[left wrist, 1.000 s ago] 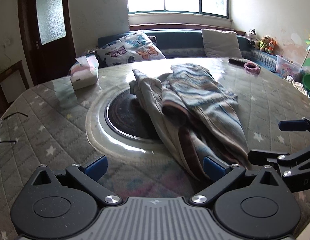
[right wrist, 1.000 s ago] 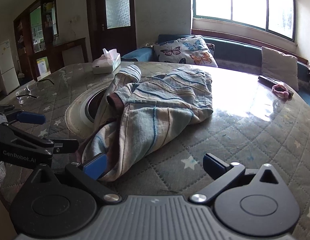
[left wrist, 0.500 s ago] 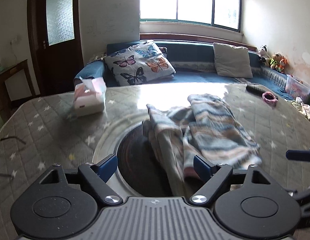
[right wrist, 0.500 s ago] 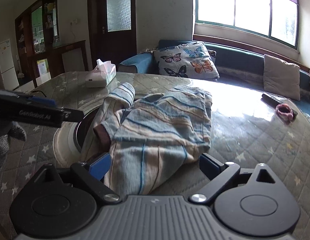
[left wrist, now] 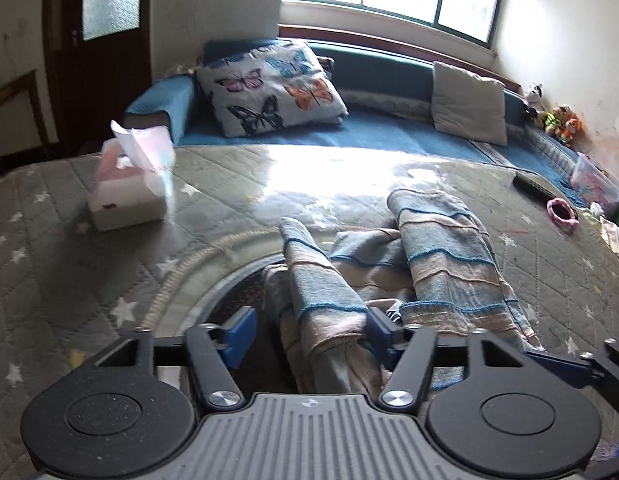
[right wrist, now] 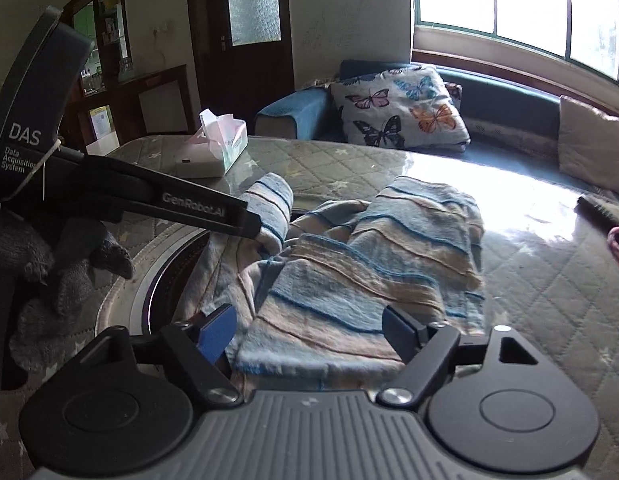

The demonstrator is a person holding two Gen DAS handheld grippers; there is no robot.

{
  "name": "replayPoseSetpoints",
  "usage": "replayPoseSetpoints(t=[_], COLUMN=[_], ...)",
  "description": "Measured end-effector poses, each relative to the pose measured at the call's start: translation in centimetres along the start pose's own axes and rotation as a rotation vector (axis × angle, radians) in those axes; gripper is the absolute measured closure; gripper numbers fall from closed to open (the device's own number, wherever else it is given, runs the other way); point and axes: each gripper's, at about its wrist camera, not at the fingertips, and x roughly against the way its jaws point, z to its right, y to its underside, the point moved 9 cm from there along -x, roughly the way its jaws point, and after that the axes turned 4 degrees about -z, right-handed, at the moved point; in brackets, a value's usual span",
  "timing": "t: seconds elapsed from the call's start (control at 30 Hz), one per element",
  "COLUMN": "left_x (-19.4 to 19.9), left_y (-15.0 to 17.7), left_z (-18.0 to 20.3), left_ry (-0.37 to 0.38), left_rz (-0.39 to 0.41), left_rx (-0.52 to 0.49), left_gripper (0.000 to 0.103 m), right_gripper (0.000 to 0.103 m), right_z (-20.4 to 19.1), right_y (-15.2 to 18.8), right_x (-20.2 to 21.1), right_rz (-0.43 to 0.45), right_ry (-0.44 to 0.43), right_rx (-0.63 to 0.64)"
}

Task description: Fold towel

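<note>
Lying crumpled on quilted table (left wrist: 569, 280), striped towel (left wrist: 449, 248), sofa (left wrist: 389, 136) behind

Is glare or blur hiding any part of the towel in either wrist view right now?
Left wrist view: window glare washes out the table beyond the towel, whose stripes stay readable; the tissue box is smeared. Right wrist view: glare lies on the table right of the towel; its near edge is slightly soft; the window is blown out.
</note>
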Motion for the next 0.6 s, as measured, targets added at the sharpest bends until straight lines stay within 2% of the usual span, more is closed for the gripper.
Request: replayPoseSetpoints(t=[0.1,0.2,0.33,0.4,0.43,0.47,0.5,0.53,0.6], left_x=[-0.3,-0.4,-0.7,-0.8,-0.8,-0.6,-0.4,-0.2,0.4], left_y=[0.0,-0.1,-0.4,-0.3,-0.2,-0.2,-0.1,-0.1,0.0], left_z=[0.1,0.3,0.6,0.7,0.8,0.7,0.6,0.4,0.0], left_ry=[0.025,0.049,0.059,0.066,0.067,0.065,0.059,0.052,0.048], left_rz=[-0.009,-0.011,-0.013,-0.014,-0.013,-0.009,-0.001,0.006,0.018], left_rx=[0.0,0.004,-0.002,-0.008,-0.013,-0.016,-0.016,-0.016,-0.002], left_gripper=[0.063,0.063,0.066,0.082,0.085,0.092,0.094,0.095,0.097], right_gripper=[0.033,0.041,0.043,0.053,0.055,0.061,0.07,0.074,0.089], right_z=[-0.1,0.0,0.2,0.0,-0.1,-0.1,-0.1,0.1,0.5], right_y=[-0.3,-0.5,-0.7,-0.7,-0.5,-0.4,-0.3,-0.2,-0.2], right_x=[-1.2,-2.1,-2.8,-3.0,-3.2,-3.3,-3.3,-3.2,-2.5], right_rz=[-0.012,-0.022,-0.033,-0.038,-0.047,-0.054,-0.054,-0.052,-0.043], right_ry=[-0.004,-0.008,-0.011,-0.002,0.01,0.02,0.028,0.034,0.037], right_rx=[-0.007,-0.02,-0.029,-0.012,-0.001,0.01,0.016,0.019,0.005])
